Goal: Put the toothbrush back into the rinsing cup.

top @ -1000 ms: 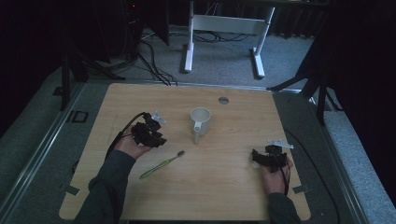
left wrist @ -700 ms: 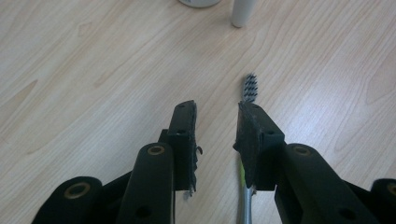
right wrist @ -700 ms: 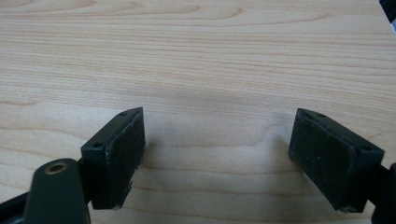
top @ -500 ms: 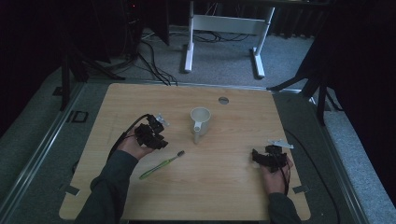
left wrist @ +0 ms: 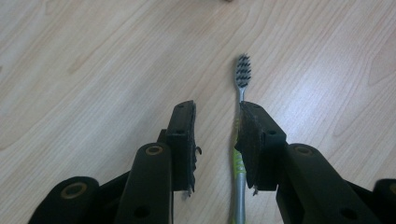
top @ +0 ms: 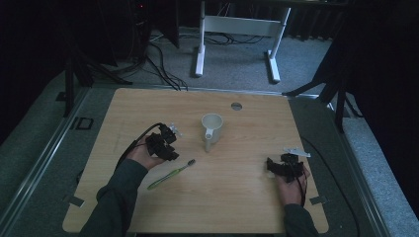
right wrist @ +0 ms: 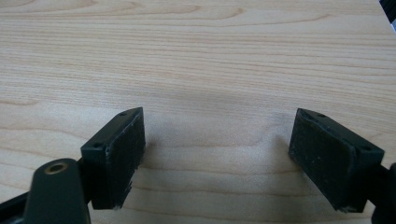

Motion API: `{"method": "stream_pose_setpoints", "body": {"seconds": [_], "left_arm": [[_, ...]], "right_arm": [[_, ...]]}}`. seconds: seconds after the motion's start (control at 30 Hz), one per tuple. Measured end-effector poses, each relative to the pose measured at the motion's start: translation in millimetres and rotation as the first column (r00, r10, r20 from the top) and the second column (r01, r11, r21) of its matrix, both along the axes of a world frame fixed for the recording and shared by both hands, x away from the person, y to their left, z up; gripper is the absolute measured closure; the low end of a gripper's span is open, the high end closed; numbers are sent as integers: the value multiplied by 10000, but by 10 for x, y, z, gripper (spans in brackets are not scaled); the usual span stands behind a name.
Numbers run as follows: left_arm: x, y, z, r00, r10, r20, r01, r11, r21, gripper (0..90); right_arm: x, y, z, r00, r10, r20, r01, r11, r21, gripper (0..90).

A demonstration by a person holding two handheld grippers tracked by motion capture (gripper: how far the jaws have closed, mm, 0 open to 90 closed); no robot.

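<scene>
A green and grey toothbrush [top: 170,176] lies flat on the wooden table [top: 247,197], bristle head [left wrist: 243,74] pointing away from my left gripper [left wrist: 217,123]. That gripper hovers low over the handle [left wrist: 239,186] with its jaws apart; the shaft runs along the inner face of the right-hand jaw, untouched by the other. In the high view the left gripper [top: 170,150] sits just up-left of the brush. A white cup [top: 212,129] stands upright near the table's middle. My right gripper [top: 276,165] rests at the front right, its jaws wide apart over bare wood [right wrist: 217,154].
A small round grommet [top: 236,105] is set into the table behind the cup. A white stand [top: 237,34] and loose cables [top: 158,59] are on the floor beyond the far edge. Dark rails run along both sides of the table.
My left gripper has edged slightly right and forward, closer to the toothbrush. The right gripper, cup and brush have stayed put.
</scene>
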State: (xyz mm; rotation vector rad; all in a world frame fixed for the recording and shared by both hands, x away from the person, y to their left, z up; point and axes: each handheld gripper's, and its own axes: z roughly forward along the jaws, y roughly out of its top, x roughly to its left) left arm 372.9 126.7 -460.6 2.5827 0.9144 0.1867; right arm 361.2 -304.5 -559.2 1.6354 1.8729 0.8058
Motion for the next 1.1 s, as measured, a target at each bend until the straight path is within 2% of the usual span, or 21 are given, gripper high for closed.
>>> {"method": "stream_pose_setpoints", "body": {"seconds": [0.6,0.87,1.1], "left_arm": [[25,-63,-88,9982,56,-603,-35,9993,359,661],[45,-80,-138,9942,138,-1068,-80,9985,546,659],[49,-103,-172,9918,44,-1278,44,9976,686,658]], "right_arm": [[1,1,0,10000,5,-3,-5,10000,3,181],[2,1,0,10000,10,3,-10,10000,11,181],[3,2,0,10000,10,5,-10,10000,13,181]]}}
